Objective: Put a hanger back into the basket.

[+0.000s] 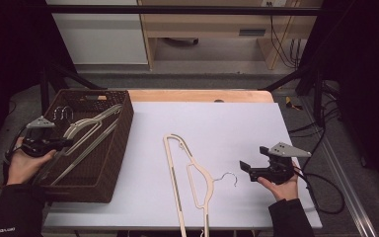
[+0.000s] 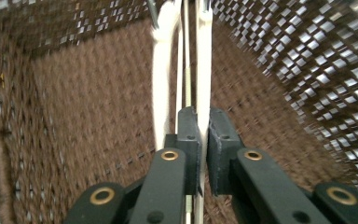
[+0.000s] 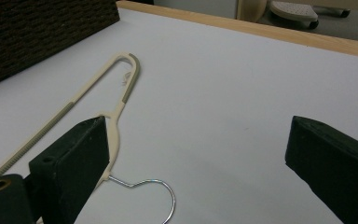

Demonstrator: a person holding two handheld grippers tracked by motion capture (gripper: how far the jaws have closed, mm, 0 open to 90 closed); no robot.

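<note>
A cream plastic hanger (image 1: 86,129) lies slanted inside the brown woven basket (image 1: 123,133) at the left of the table. My left gripper (image 1: 66,143) reaches over the basket's left rim. In the left gripper view its pads (image 2: 203,126) press on one thin bar of that hanger (image 2: 204,70), with the basket wall (image 2: 88,93) behind. A second cream hanger (image 1: 192,173) with a wire hook lies flat on the white table top. My right gripper (image 1: 246,170) hovers just right of its hook, open and holding nothing (image 3: 196,158). That hanger (image 3: 116,88) runs past its left jaw.
The white table top (image 1: 217,123) has a wooden strip (image 1: 197,95) along its far edge. Black cables (image 1: 325,192) trail off the right side. Metal hooks (image 1: 63,113) sit at the basket's far end. The basket's corner (image 3: 37,32) shows beyond the right gripper.
</note>
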